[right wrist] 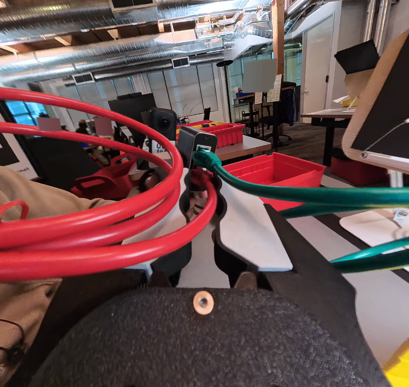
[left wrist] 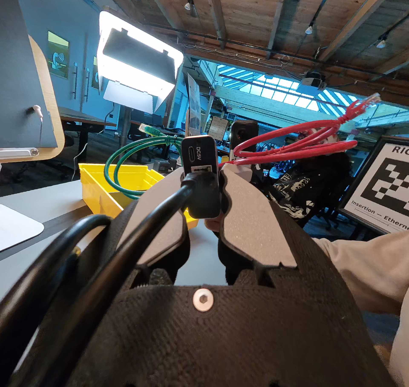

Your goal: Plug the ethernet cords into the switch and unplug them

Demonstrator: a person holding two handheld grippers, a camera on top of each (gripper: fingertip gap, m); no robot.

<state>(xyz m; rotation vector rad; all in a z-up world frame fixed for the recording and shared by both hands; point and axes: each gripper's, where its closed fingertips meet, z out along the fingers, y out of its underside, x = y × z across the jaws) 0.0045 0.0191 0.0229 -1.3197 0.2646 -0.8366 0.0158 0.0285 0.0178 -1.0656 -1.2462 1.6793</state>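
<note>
The switch (left wrist: pixel 200 177) is a small black box held up in the air between the two grippers, above the grey surface (left wrist: pixel 44 199). The left gripper (left wrist: pixel 202 201) has its jaws clenched on the lower part of the switch. A black cord (left wrist: pixel 141 226) is plugged into the near face of the switch and curves down to the left.

In the right wrist view, the switch (right wrist: pixel 197 148) shows its other face, with a green cord (right wrist: pixel 287 191) plugged into it. The green cord runs off to the right. Just under it, the red plug (right wrist: pixel 199 175) of the red cord (right wrist: pixel 110 232) sits at the switch, between the tips of the right gripper (right wrist: pixel 202 190). The jaws are clenched on the red plug. The picture does not show if the red plug is all the way in. The red cord makes big loops to the left.

In the left wrist view, the green cord (left wrist: pixel 124 155) loops over a yellow bin (left wrist: pixel 106 184) that stands on the surface, farther off. The red cord (left wrist: pixel 298 142) loops up to the right. A red bin (right wrist: pixel 276 173) stands on the surface on the far side in the right wrist view. A tan sleeve (left wrist: pixel 365 276) shows at the right edge.
</note>
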